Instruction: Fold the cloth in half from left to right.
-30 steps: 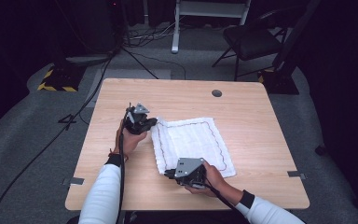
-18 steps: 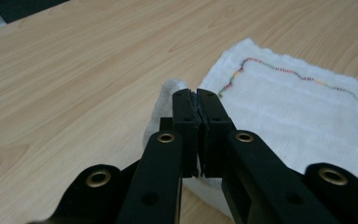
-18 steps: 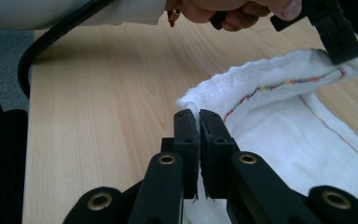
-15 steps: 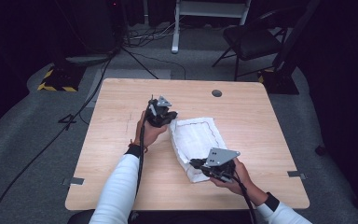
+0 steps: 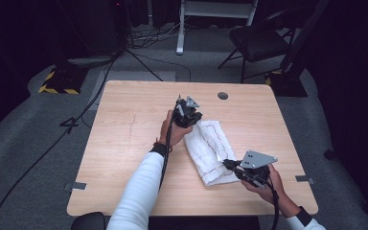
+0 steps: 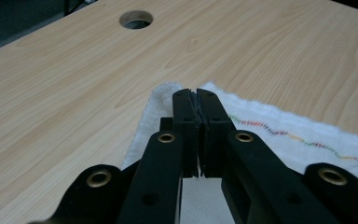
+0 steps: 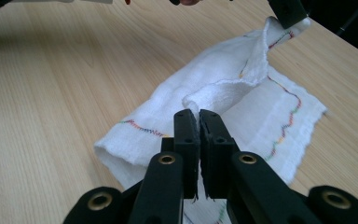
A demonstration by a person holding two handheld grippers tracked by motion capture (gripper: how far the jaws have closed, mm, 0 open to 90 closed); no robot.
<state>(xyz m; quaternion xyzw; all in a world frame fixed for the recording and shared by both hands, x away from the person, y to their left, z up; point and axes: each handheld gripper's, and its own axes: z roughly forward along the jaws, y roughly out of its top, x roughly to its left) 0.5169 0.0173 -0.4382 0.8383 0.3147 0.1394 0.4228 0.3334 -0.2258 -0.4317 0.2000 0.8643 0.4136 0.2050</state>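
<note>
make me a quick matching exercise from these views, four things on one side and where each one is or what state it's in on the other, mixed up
Things:
1. left gripper
2. right gripper
3. white towel
4. round hole in the table

Places or states:
A. lies half folded on the wood, a wavy coloured stitch line along its border
B. shut on the towel's far corner
C. near the table's far edge, beyond the towel
D. shut on the towel's near edge, by the table's front

Pairs: 1-B, 2-D, 3-A, 4-C
</note>
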